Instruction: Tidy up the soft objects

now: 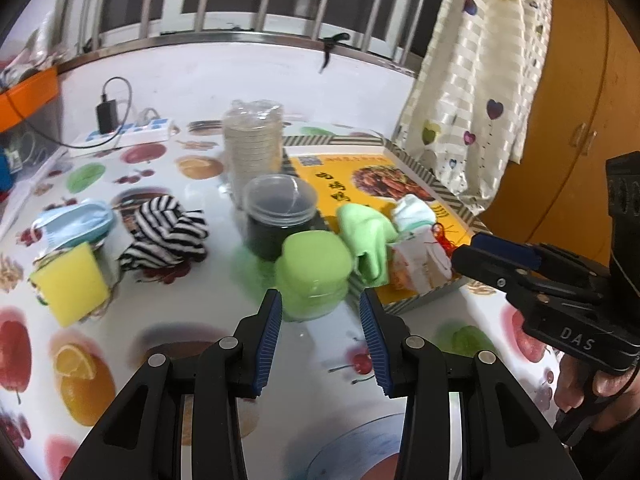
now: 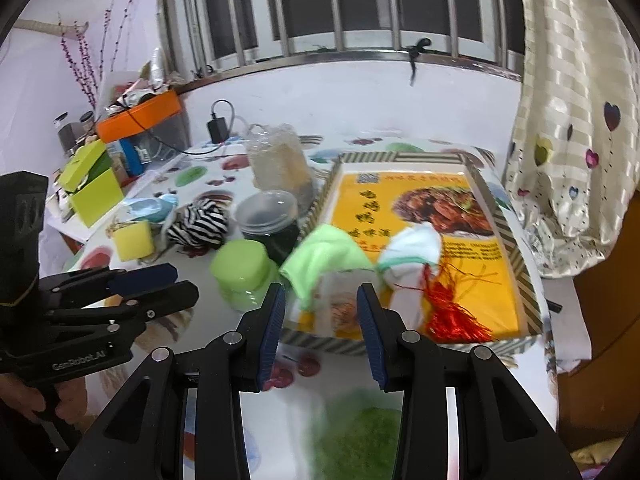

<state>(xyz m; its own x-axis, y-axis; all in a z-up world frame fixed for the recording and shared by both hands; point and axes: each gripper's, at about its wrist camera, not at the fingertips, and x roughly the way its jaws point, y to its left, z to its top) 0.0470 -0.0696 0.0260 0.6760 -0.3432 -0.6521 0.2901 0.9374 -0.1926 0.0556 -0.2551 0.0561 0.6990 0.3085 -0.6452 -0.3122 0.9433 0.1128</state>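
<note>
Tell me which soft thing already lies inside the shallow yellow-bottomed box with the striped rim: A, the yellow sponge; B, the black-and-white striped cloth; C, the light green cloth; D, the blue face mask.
C: the light green cloth lies in the box, over its near-left rim; the others lie on the tablecloth to its left.

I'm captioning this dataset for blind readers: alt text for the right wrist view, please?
The empty right gripper hovers before a shallow yellow-lined box holding a light green cloth, white cloth and red tassel. Left lie a striped cloth and yellow sponge.
</note>
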